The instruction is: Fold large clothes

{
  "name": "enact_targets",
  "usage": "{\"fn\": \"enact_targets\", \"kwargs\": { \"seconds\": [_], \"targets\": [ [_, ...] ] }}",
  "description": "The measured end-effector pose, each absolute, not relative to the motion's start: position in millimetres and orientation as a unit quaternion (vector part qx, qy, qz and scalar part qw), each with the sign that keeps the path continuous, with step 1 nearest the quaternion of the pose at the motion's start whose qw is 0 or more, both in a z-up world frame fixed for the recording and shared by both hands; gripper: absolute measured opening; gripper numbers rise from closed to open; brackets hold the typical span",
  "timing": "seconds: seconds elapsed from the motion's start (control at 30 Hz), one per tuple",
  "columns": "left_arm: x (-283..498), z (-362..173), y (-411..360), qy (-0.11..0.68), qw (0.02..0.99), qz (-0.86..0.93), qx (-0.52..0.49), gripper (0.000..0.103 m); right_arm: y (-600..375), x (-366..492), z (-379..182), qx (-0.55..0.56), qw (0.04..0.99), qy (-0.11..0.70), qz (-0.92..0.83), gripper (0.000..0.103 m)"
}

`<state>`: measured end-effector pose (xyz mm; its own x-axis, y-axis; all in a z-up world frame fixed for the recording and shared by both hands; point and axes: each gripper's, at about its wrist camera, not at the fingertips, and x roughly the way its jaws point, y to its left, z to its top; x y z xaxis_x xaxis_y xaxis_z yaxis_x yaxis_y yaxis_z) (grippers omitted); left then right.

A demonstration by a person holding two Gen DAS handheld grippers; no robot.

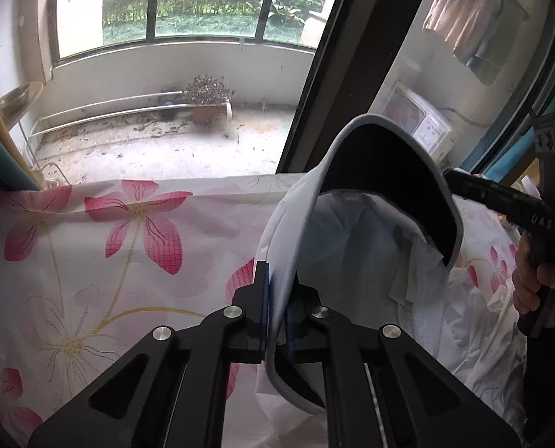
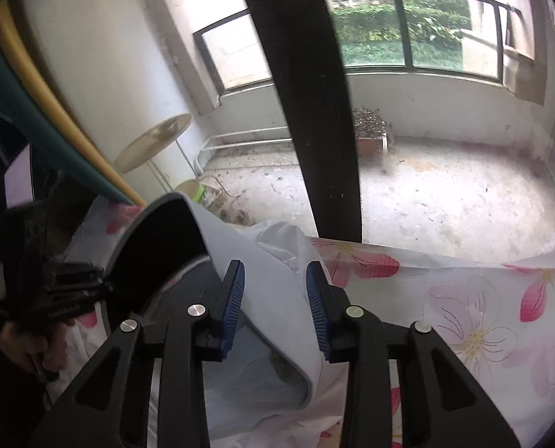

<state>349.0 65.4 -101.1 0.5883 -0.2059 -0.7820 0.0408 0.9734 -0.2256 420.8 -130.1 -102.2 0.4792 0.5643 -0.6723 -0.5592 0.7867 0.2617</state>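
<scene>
A pale grey-white hooded jacket with a dark lining is lifted above a flowered sheet. My left gripper is shut on the jacket's hem edge, which hangs between its blue pads. In the right wrist view the jacket runs between my right gripper's fingers, which stand apart around the grey edge band. The right gripper also shows in the left wrist view, at the hood's right side.
The flowered sheet covers the bed or table up to a glass door with a black frame post. Beyond lies a balcony with a potted plant. A yellow and teal roll leans at the left.
</scene>
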Motion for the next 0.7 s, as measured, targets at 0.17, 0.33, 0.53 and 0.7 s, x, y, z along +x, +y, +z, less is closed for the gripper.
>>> {"fn": "enact_targets", "kwargs": {
  "seconds": [0.17, 0.33, 0.53, 0.7],
  "targets": [
    [339.8, -88.1, 67.0, 0.422, 0.9, -0.066, -0.083, 0.007, -128.8, 415.5, -95.9, 0.0, 0.863, 0.387, 0.323, 0.035],
    [329.7, -78.0, 63.4, 0.395, 0.912, -0.076, -0.077, 0.007, -121.4, 407.0, -93.6, -0.026, 0.865, 0.388, 0.319, 0.036],
    [318.0, -64.2, 59.7, 0.368, 0.922, -0.091, -0.075, 0.007, -119.7, 386.5, -82.2, -0.045, 0.871, 0.373, 0.316, 0.064],
    [291.7, -52.0, 34.9, 0.336, 0.935, -0.108, -0.016, 0.008, -124.2, 365.0, -66.3, -0.05, 0.878, 0.349, 0.324, 0.076]
  ]
}}
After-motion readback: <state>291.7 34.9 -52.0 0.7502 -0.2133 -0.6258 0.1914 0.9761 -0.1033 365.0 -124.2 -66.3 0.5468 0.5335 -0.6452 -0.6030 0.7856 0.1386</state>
